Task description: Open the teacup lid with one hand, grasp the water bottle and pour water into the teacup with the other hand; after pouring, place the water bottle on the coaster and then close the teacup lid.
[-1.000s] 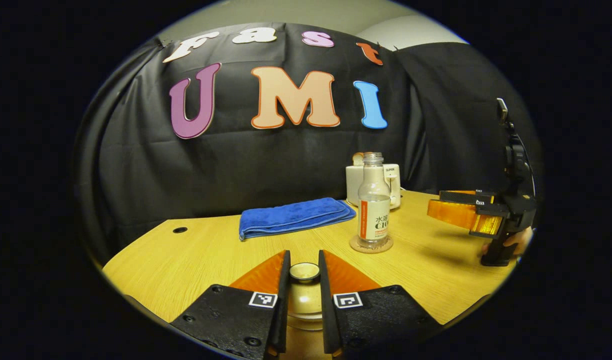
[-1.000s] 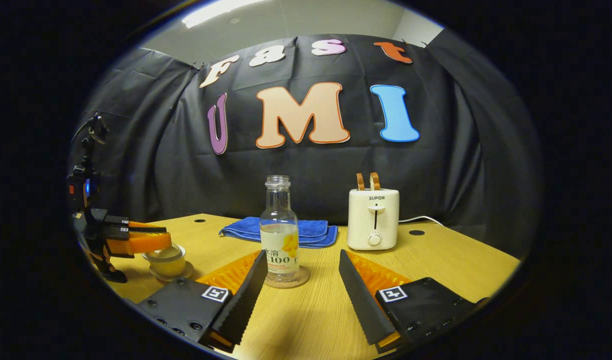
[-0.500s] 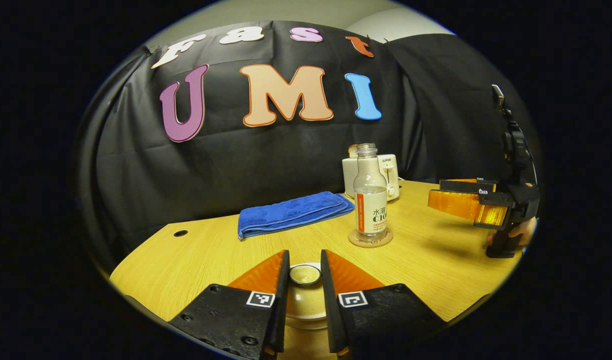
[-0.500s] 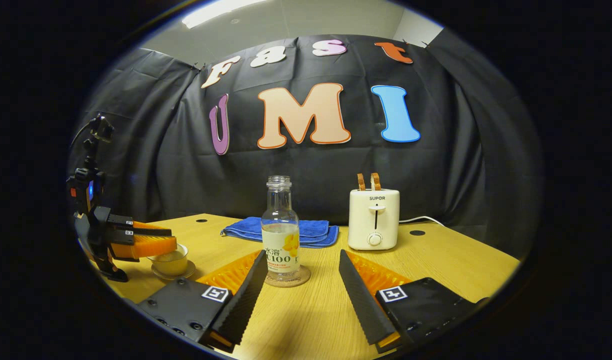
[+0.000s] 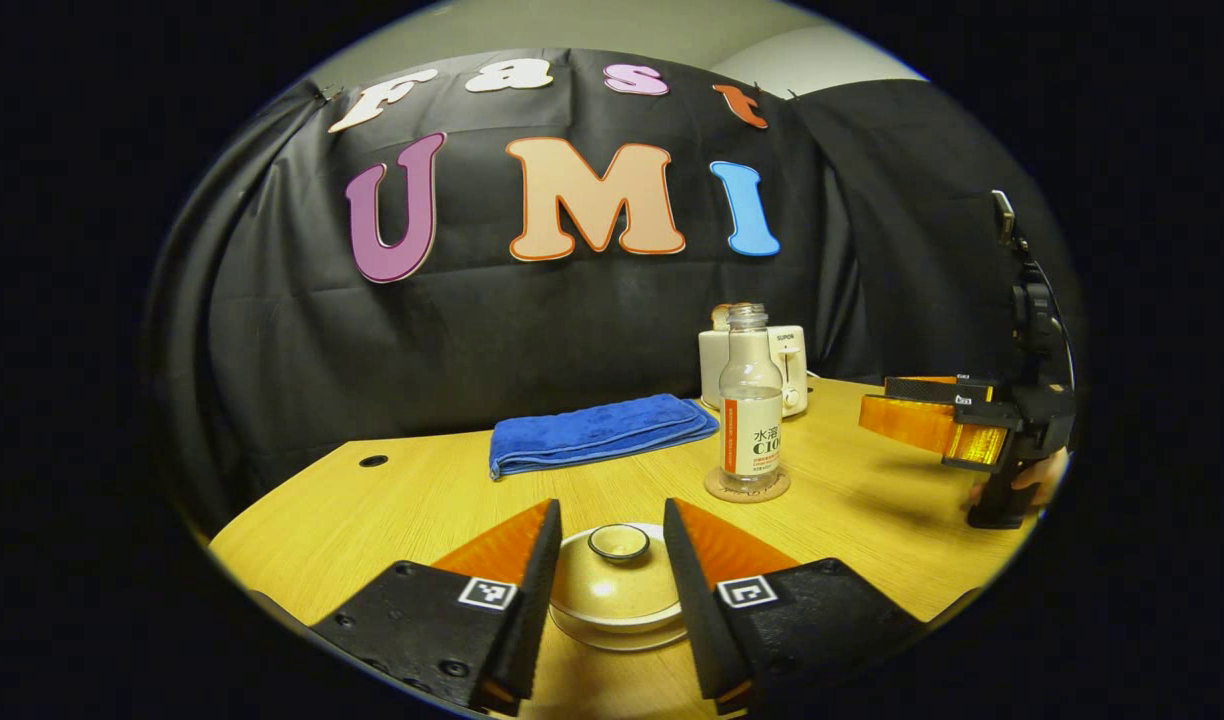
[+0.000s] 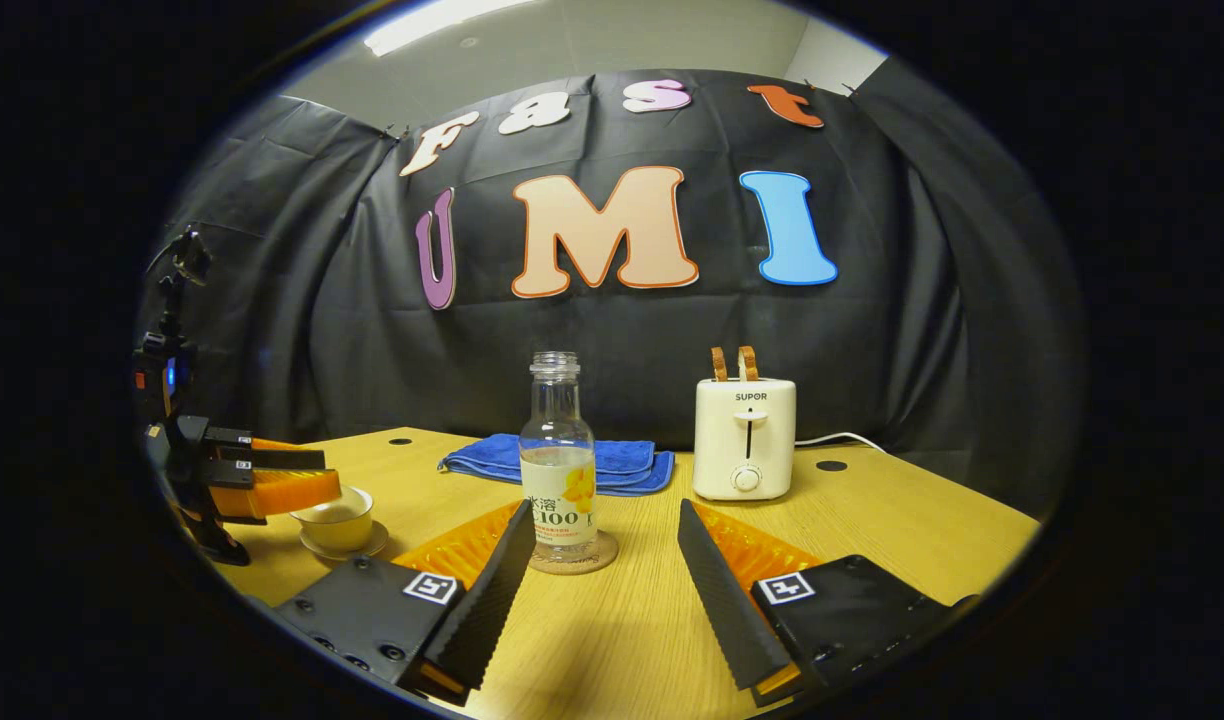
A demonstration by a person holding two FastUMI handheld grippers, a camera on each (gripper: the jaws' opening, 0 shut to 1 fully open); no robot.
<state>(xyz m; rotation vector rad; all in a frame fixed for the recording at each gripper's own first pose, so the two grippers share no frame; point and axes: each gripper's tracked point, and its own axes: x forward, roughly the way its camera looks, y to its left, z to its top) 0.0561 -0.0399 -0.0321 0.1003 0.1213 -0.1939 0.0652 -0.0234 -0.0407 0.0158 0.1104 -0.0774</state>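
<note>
A beige teacup lid (image 5: 617, 590) with a round knob rests on the teacup, low in the left gripper view. My left gripper (image 5: 610, 510) is open, its fingers standing apart on either side of the lid without touching it. The clear water bottle (image 5: 751, 400) stands upright and uncapped on a round coaster (image 5: 747, 487) to the right. In the right gripper view the bottle (image 6: 557, 450) stands on the coaster (image 6: 572, 555) just beyond my open right gripper (image 6: 605, 508). The teacup (image 6: 340, 515) sits at the left under the left gripper (image 6: 327, 478).
A folded blue towel (image 5: 597, 432) lies at the back of the wooden table (image 5: 422, 500). A cream toaster (image 6: 744, 438) stands behind the bottle, its cord trailing right. The right gripper (image 5: 875, 402), held by a hand, hovers at the far right of the left gripper view.
My left gripper has opened and let go of the lid's knob, and the lid now sits between the spread fingers. The right gripper and the bottle have stayed in place.
</note>
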